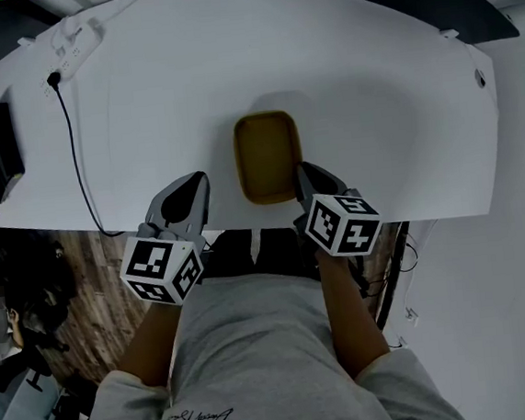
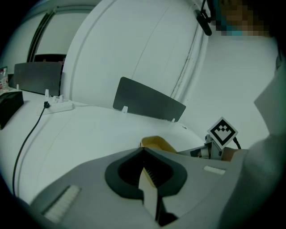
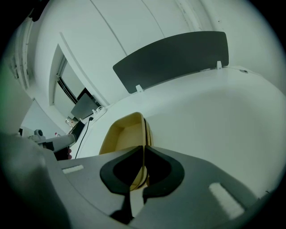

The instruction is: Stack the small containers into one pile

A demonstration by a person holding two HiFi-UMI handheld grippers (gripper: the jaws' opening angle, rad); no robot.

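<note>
The white surface (image 1: 186, 83) carries the yellow container (image 1: 267, 153), open side up; its long axis points straight ahead of both jaws. Your right gripper (image 1: 301, 177) is nearer, jaws clenched on its near right wall. Your left gripper (image 1: 199, 185) has the container well off to its right; its jaws are closed on nothing.

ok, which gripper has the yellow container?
The right gripper: its jaws are closed on a side wall of the yellow container. The left gripper is shut on nothing, beside it.
</note>
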